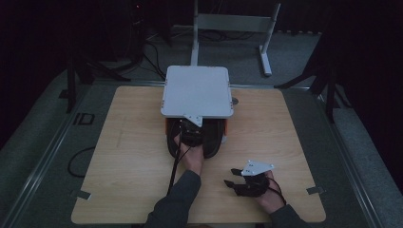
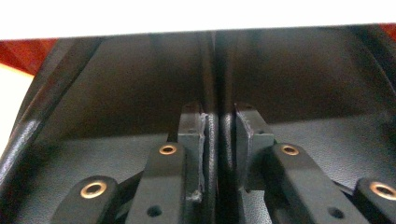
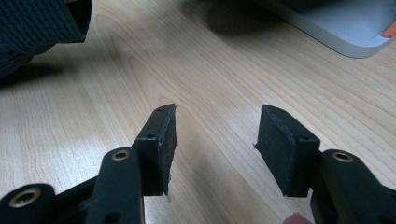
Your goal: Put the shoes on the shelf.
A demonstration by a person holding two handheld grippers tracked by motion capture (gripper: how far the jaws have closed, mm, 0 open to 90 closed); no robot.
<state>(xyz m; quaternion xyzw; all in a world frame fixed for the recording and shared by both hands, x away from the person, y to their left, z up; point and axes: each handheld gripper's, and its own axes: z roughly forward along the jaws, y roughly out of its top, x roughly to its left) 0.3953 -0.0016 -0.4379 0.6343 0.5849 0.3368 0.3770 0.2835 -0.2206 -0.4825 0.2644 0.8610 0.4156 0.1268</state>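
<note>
A flat white slab (image 1: 197, 90) lies at the table's middle over an orange-edged base, with a black leathery case (image 1: 211, 145) sticking out beneath its near side. My left gripper (image 1: 190, 132) reaches into that case. In the left gripper view its pads (image 2: 192, 135) are shut on a thin upright black leathery ridge (image 2: 218, 93) inside the case, under the slab's white underside (image 2: 196, 16). My right gripper (image 1: 234, 179) rests low over the wood near the front right. In the right gripper view it (image 3: 217, 135) stands open with nothing but bare wood between the jaws.
The wooden table (image 1: 128, 156) sits on a grey floor with cables at the left and a white stand (image 1: 233, 23) behind. In the right gripper view a dark sleeve (image 3: 37, 23) is at the upper left and the white slab's corner (image 3: 345, 28) at the upper right.
</note>
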